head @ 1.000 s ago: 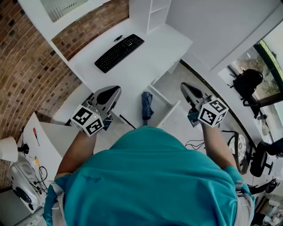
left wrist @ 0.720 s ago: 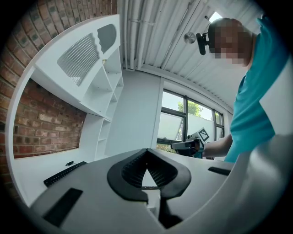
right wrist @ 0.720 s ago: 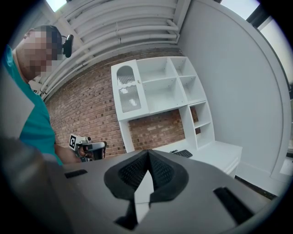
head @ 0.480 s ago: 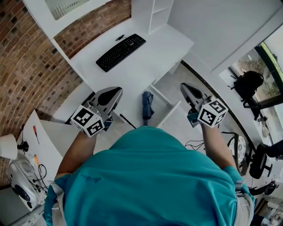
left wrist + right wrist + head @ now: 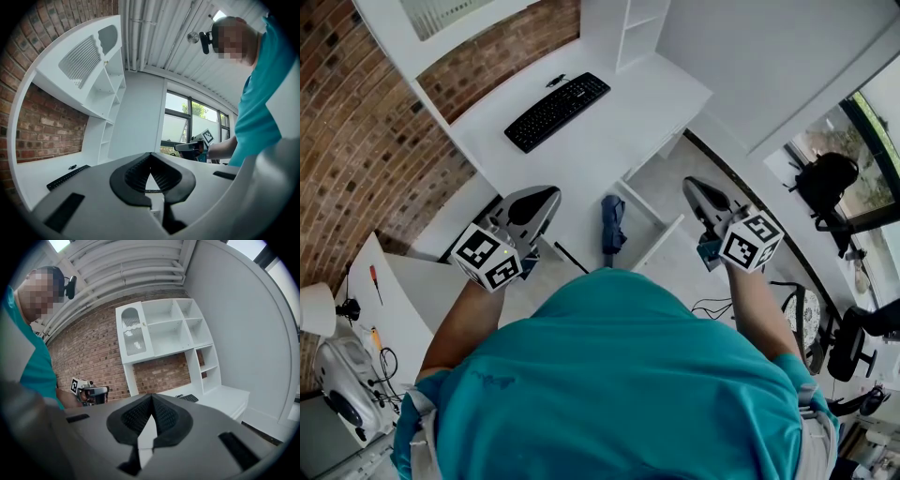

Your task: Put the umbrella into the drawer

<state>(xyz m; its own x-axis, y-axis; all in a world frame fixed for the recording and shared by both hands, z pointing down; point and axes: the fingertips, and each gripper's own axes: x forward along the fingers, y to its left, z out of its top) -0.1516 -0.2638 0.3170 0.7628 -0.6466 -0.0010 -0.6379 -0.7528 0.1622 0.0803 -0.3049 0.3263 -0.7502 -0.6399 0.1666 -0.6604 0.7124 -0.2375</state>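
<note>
A folded dark blue umbrella [image 5: 611, 223] lies at the front edge of the white desk [image 5: 609, 122], beside an open white drawer [image 5: 653, 222]. My left gripper [image 5: 547, 193] hovers to the umbrella's left, its jaws shut and nothing between them. Right of the drawer my right gripper [image 5: 691, 182] is held the same way, shut and empty. In the left gripper view the left gripper [image 5: 150, 155] has its pads together, with the right gripper [image 5: 191, 146] beyond. The right gripper view shows the right gripper [image 5: 151, 397] closed and the left gripper [image 5: 92, 392] across from it. Neither gripper view shows the umbrella.
A black keyboard [image 5: 557, 111] sits further back on the desk, under white shelves [image 5: 168, 331] on a brick wall [image 5: 356, 141]. A thin black item [image 5: 569, 257] lies near the desk's front edge. A low side table [image 5: 394, 300] stands left, and office chairs [image 5: 848, 337] right.
</note>
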